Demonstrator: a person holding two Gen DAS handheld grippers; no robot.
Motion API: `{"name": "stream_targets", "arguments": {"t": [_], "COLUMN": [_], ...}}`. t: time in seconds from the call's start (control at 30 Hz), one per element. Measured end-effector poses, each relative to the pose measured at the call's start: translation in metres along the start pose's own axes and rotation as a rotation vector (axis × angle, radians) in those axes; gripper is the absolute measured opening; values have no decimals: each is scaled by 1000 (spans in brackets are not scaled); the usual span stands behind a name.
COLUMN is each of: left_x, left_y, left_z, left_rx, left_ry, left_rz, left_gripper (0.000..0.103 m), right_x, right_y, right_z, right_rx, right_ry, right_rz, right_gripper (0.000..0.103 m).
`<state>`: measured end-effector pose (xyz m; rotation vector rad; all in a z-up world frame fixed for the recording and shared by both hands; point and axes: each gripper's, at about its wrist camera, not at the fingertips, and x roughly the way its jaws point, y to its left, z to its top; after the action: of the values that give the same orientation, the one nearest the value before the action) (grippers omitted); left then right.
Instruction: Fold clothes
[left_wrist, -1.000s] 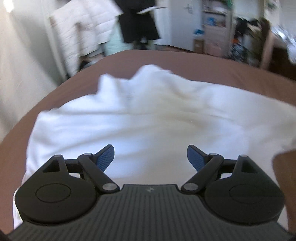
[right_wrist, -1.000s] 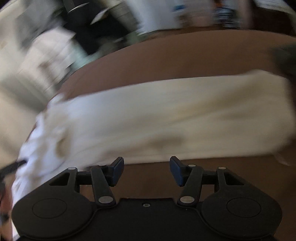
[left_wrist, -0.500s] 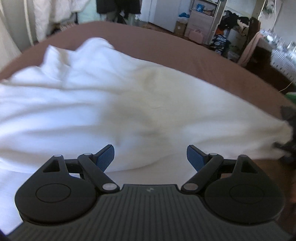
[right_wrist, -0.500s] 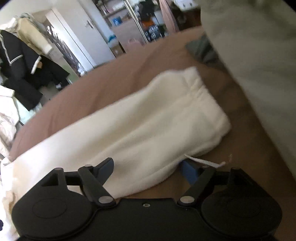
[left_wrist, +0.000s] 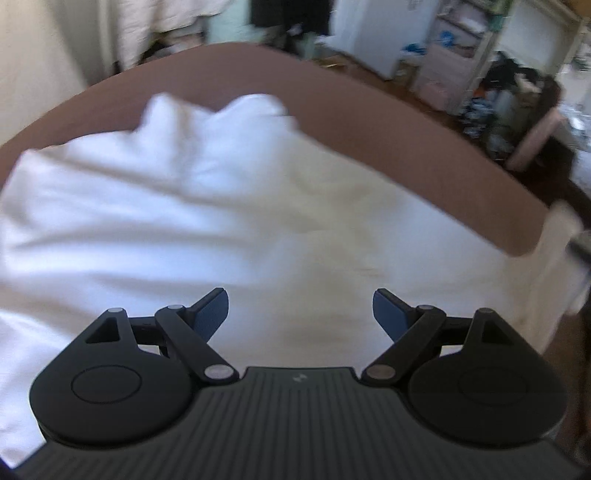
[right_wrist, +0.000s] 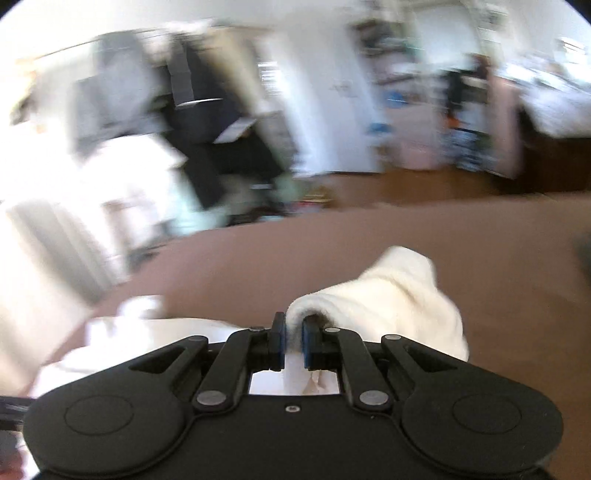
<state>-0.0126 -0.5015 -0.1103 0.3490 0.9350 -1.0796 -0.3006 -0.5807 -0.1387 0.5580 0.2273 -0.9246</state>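
A white fleece garment (left_wrist: 221, 221) lies spread across a brown bed (left_wrist: 369, 129). My left gripper (left_wrist: 299, 314) is open and empty, hovering just above the garment's middle. My right gripper (right_wrist: 293, 341) is shut on the garment's far end (right_wrist: 399, 295), which bunches up in front of the jaws, lifted above the bed (right_wrist: 277, 258). In the left wrist view the right end of the garment (left_wrist: 557, 251) rises at the far right edge. The rest of the garment (right_wrist: 147, 332) trails to the lower left in the right wrist view.
Beyond the bed are hanging dark and white clothes (right_wrist: 207, 110), a white door (right_wrist: 332, 92), shelves and clutter (left_wrist: 461, 66). A pale wall (left_wrist: 33, 66) runs along the bed's left side. Both views are motion-blurred.
My right gripper has closed on the garment's end and lifted it, and its view has swung up toward the room. My left gripper stays open and has shifted a little over the garment.
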Motion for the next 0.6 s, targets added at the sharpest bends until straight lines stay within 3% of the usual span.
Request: {"name": "stream_targets", "arguments": {"t": [0.07, 0.13, 0.2, 0.37, 0.43, 0.5, 0.53, 0.6], "left_x": [-4, -10, -16, -26, -27, -23, -16, 2], "left_y": [29, 65, 98, 161, 187, 213, 223, 238], "left_z": [5, 10, 15, 24, 22, 17, 11, -4], "left_rx": [-42, -128, -216, -365, -464, -562, -594, -617], "left_ry": [-26, -64, -95, -151, -159, -157, -135, -48], "left_rz": [11, -23, -48, -28, -44, -57, -62, -53], "left_gripper": [86, 86, 85, 84, 84, 84, 84, 82], "right_x": [19, 33, 41, 77, 75, 79, 81, 73], "right_y": [44, 84, 115, 188, 210, 224, 231, 220], "right_z": [9, 13, 14, 10, -11, -30, -39, -54], "right_rx": [-59, -100, -129, -217, -258, -324, -358, -428], "right_ry": [14, 51, 75, 138, 183, 293, 350, 356], "right_rz": [113, 229, 305, 486, 569, 625, 651, 598], "right_gripper": [11, 11, 11, 11, 12, 23, 38, 51]}}
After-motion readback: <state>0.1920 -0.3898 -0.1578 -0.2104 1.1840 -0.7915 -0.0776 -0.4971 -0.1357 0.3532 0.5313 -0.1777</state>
